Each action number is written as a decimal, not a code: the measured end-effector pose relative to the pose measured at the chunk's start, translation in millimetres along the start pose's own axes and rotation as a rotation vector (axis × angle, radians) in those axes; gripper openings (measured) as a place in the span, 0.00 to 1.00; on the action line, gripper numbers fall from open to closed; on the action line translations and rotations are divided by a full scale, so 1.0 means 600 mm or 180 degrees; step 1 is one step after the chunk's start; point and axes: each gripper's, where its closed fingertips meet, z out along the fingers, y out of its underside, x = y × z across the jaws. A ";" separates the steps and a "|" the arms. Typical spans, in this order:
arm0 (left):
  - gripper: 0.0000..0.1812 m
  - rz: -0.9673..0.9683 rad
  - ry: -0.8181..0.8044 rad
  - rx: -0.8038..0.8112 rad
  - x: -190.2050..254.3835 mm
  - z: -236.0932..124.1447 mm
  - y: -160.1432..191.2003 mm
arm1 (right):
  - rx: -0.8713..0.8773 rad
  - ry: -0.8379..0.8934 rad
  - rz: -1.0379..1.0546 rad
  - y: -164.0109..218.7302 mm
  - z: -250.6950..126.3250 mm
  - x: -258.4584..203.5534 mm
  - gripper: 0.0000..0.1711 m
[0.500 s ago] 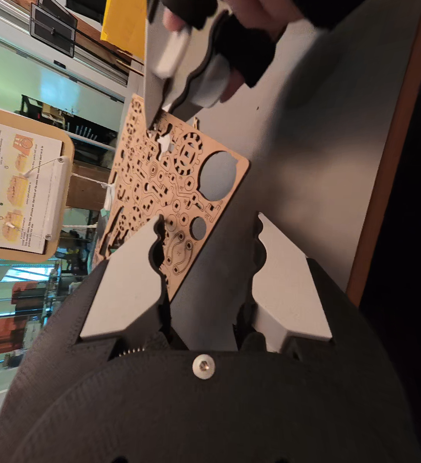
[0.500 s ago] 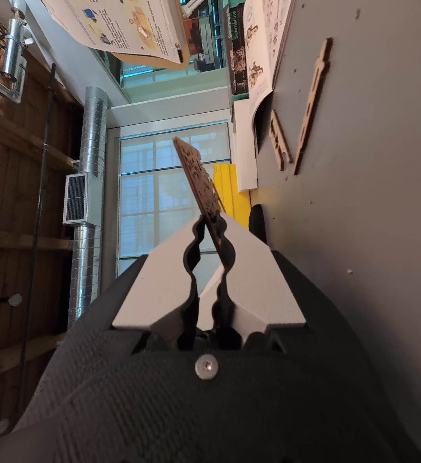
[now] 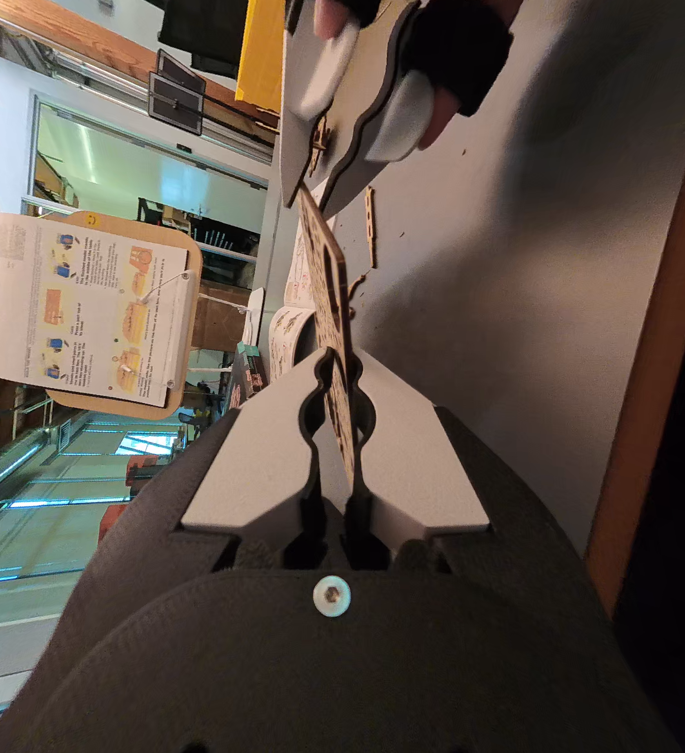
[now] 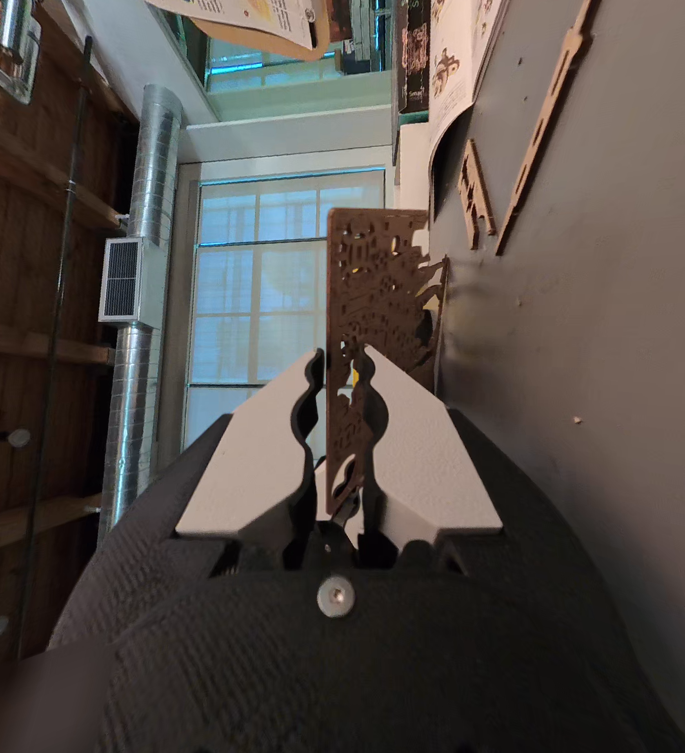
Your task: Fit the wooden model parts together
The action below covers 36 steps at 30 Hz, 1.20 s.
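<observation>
The wooden sheet (image 3: 332,301) stands edge-on above the grey table (image 3: 516,285), spanning both grippers: the left gripper (image 3: 338,358) pinches its near end, the right gripper (image 3: 312,191) its far end.

A tan laser-cut wooden sheet (image 3: 334,309), riddled with cutouts, sits at twelve o'clock from the grey-fingered black claw (image 3: 338,358), over a matte grey surface (image 3: 516,326).

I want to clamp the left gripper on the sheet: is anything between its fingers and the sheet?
Nothing visible. The sheet runs edge-on between the fingers of the left gripper, close against one of them. The right gripper pinches its far end.
</observation>
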 end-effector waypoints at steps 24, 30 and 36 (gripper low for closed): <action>0.01 -0.0861 -0.0032 0.0275 -0.080 -0.039 0.033 | -0.0880 -0.0083 -0.5654 0.050 -0.044 -0.099 0.43; 0.01 -0.0836 0.0051 0.0459 -0.078 -0.061 0.034 | -0.1535 0.0155 -0.7207 0.050 -0.004 -0.062 0.32; 0.00 -0.0201 0.0039 0.0360 -0.040 -0.065 0.037 | -0.1897 0.0101 -0.8208 0.071 0.017 -0.033 0.25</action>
